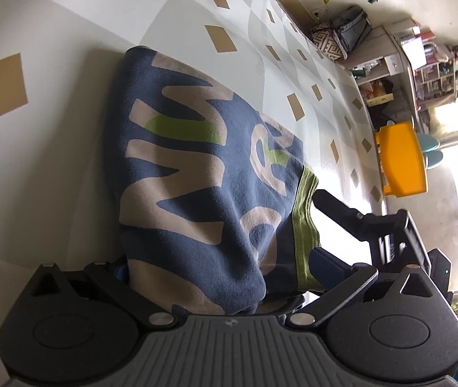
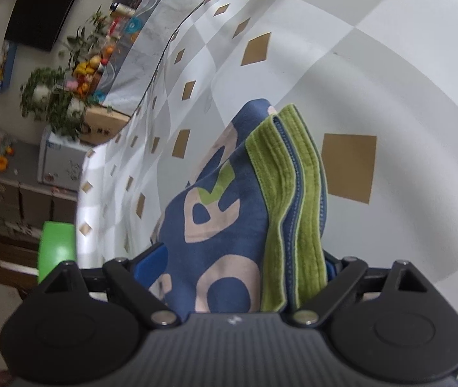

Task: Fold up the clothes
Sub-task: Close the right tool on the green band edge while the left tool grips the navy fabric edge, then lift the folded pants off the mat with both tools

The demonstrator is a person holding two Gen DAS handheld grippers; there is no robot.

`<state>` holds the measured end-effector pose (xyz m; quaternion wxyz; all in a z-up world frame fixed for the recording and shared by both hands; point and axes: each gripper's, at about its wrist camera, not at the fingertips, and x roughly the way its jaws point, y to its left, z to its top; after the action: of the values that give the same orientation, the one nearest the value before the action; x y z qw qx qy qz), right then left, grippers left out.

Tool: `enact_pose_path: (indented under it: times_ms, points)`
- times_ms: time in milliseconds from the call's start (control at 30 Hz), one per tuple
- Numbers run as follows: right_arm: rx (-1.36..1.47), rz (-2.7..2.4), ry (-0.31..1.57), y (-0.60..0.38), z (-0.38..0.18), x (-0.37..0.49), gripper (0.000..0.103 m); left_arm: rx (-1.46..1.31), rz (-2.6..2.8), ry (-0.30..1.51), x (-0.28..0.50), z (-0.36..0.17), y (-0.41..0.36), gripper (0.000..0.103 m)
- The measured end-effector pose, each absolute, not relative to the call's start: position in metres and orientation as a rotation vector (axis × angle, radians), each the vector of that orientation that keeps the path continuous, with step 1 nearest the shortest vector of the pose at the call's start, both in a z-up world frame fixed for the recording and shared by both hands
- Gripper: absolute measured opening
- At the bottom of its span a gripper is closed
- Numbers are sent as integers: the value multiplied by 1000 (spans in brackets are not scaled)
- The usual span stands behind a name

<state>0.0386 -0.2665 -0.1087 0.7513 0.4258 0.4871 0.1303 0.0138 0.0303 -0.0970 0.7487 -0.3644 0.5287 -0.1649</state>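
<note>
Across the middle of both wrist views, the blue garment (image 1: 196,174) lies folded on the checked tabletop (image 1: 51,177), its near end bunched between the left tongs (image 1: 216,277) and the right tongs (image 2: 232,277). Both stand wide around cloth; whether they press it I cannot tell. Folding looks partly done. Tan lettering, green waistband (image 2: 280,193).

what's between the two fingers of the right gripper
In the right wrist view, the blue shirt bunches between the right gripper's wide-set fingers, its green hem against one side. Whether the pads press it isn't clear.
</note>
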Motion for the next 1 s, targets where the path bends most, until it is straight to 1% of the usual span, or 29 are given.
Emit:
enact_pose_path:
  times_ms: [167, 267, 333, 367, 400, 433, 467, 500, 533, 567, 600, 633, 733, 867, 900, 933, 1000]
  points:
    - [1010, 293, 1037, -273, -117, 38, 93, -778, -354, 1153, 11, -96, 29, 103]
    - [979, 295, 1038, -268, -116, 42, 94, -747, -350, 1149, 12, -94, 25, 102]
    - [897, 300, 1047, -260, -112, 44, 91, -693, -350, 1142, 13, -91, 18, 102]
    - [849, 304, 1051, -255, -109, 45, 83, -652, -348, 1138, 14, -89, 13, 101]
    - [803, 307, 1054, -250, -107, 46, 73, -603, -342, 1132, 13, -87, 8, 99]
    - [774, 309, 1057, -247, -106, 46, 67, -553, -330, 1125, 13, -85, 3, 92]
    - [769, 305, 1059, -246, -106, 45, 55, -514, -314, 1120, 12, -83, 0, 87]
    - [776, 295, 1063, -247, -107, 44, 45, -486, -296, 1116, 12, -81, -1, 77]
    - [781, 284, 1066, -249, -109, 43, 40, -479, -279, 1114, 13, -80, 0, 68]
    - [779, 274, 1067, -250, -109, 42, 33, -490, -263, 1115, 14, -80, 3, 63]
    - [772, 271, 1066, -250, -109, 41, 31, -512, -250, 1115, 14, -81, 7, 57]
    - [754, 271, 1065, -248, -108, 40, 31, -532, -239, 1115, 15, -82, 10, 54]
    - [691, 271, 1062, -241, -103, 39, 28, -534, -228, 1115, 14, -82, 11, 53]
    - [701, 269, 1060, -241, -103, 35, 28, -549, -220, 1112, 14, -83, 12, 54]
    - [704, 267, 1058, -242, -103, 34, 28, -566, -218, 1112, 15, -84, 13, 57]
    - [708, 266, 1056, -242, -104, 33, 28, -586, -220, 1110, 16, -85, 14, 66]
    - [707, 264, 1052, -242, -104, 33, 29, -626, -230, 1103, 17, -87, 15, 74]
